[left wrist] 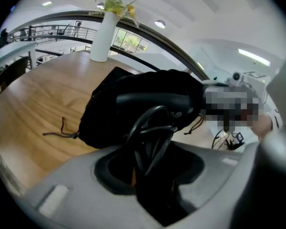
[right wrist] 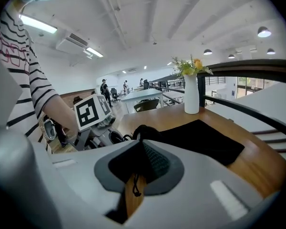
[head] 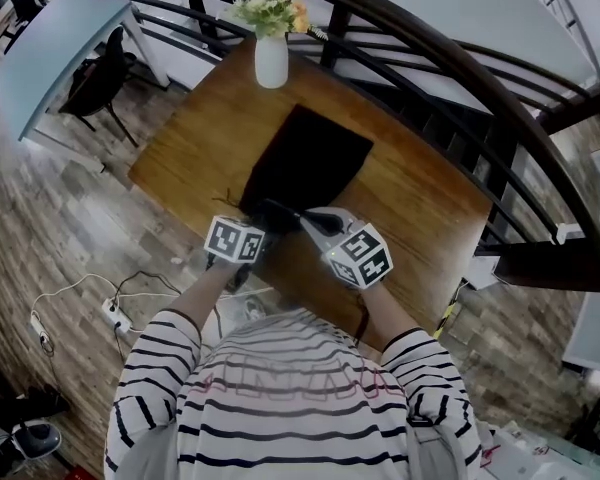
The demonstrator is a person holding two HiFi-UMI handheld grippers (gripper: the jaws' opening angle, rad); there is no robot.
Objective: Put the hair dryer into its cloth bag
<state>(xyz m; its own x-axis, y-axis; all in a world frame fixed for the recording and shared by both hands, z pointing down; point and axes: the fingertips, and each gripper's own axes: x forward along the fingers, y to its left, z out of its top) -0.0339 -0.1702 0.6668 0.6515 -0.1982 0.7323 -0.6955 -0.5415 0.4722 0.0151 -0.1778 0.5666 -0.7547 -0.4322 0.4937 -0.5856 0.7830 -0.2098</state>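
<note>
Striped shirt (head: 290, 408) and both sleeves closest to the lens, at the side of the wooden tabletop (head: 200, 138) farthest from the white vase (head: 271, 60).

Left gripper (head: 263, 216) out past the left sleeve, well apart from the vase, pointing down and toward it. Jaws partly apart and clamped on the black hair dryer (left wrist: 152, 100), gripped low on the handle, with its black cord (left wrist: 150, 128) looped up between them. Dryer body crosswise at the open end of the black cloth bag (head: 310, 158), the end away from the vase; how far inside the mouth, impossible to tell.

Right gripper (right wrist: 133, 178) just beside the left one, equally far from the vase. Jaws nearly together, pinching black fabric at the rim of the bag, with a short bit of cord dangling between the pads. Left gripper's marker cube (right wrist: 91, 111) close by in the right gripper view.

Rest of the bag flat on the tabletop, stretching from the grippers toward the vase but stopping short of it. Drawstring (left wrist: 62, 130) trailing loose on the wood at the bag's side. Yellow and green flowers (head: 270, 10) standing in the vase. Dark curved railing (head: 450, 58) just behind the vase.
</note>
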